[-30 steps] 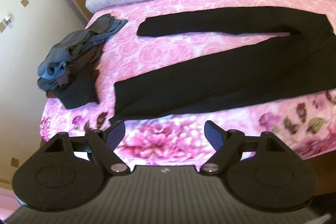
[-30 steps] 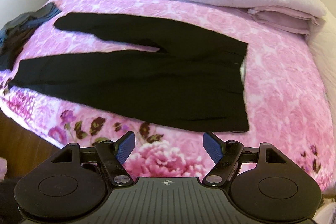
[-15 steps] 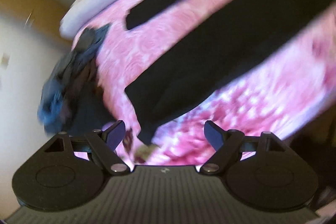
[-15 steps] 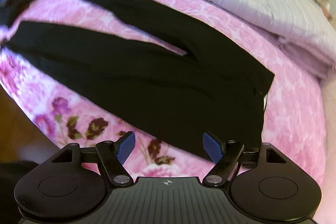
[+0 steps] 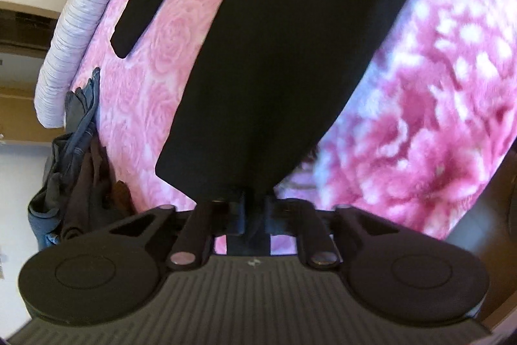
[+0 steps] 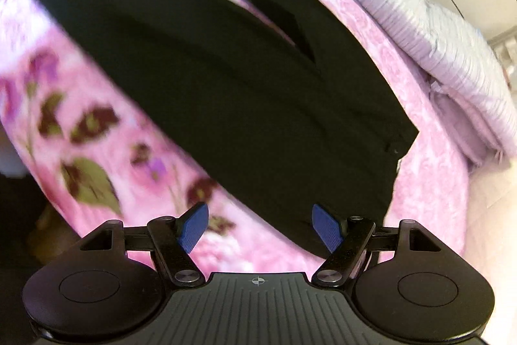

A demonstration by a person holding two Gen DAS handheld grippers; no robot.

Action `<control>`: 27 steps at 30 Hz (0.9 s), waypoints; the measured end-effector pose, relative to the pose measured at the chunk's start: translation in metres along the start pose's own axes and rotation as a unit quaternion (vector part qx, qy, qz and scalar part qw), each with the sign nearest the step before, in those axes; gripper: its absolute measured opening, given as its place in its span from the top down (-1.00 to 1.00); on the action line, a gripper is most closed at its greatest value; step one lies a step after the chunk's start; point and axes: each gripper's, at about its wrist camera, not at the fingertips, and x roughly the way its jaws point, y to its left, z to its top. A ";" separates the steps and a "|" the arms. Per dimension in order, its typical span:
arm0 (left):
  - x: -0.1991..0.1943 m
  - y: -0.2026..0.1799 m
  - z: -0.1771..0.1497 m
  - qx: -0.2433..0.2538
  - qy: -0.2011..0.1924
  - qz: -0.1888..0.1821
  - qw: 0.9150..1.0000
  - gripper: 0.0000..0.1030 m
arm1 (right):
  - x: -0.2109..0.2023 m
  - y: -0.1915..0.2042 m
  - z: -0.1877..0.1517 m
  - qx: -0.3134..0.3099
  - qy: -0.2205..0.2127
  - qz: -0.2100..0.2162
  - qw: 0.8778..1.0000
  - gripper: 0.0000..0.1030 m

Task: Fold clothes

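Two grippers hang over the bed. Your left gripper (image 5: 253, 209) has just been closing and its jaws now pinch the hem of the near leg of the black trousers (image 5: 290, 54), cloth caught between the fingers. Your right gripper (image 6: 260, 227) stands wide with nothing pressed between its blue pads (image 6: 327, 227), low over the waist end of those trousers (image 6: 226, 92). They lie spread flat on the pink floral bedspread (image 5: 436, 118), with a heap of grey clothes (image 5: 77, 157) at the bed's edge and a folded lilac quilt (image 6: 436, 47) behind.
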 end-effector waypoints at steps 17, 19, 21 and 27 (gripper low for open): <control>0.020 0.009 0.041 -0.013 0.081 0.017 0.996 0.89 | 0.145 -0.045 -0.131 -0.245 0.000 -0.146 0.959 -0.10; 0.023 0.007 0.044 -0.006 0.086 0.026 0.996 0.89 | 0.156 -0.045 -0.142 -0.275 -0.017 -0.156 0.948 -0.01; 0.027 0.004 0.047 0.001 0.094 0.032 0.995 0.89 | 0.163 -0.046 -0.146 -0.302 -0.024 -0.163 0.939 0.20; 0.019 0.015 0.061 0.014 0.100 0.042 0.994 0.95 | 0.157 -0.077 -0.143 -0.277 -0.015 -0.122 0.953 0.96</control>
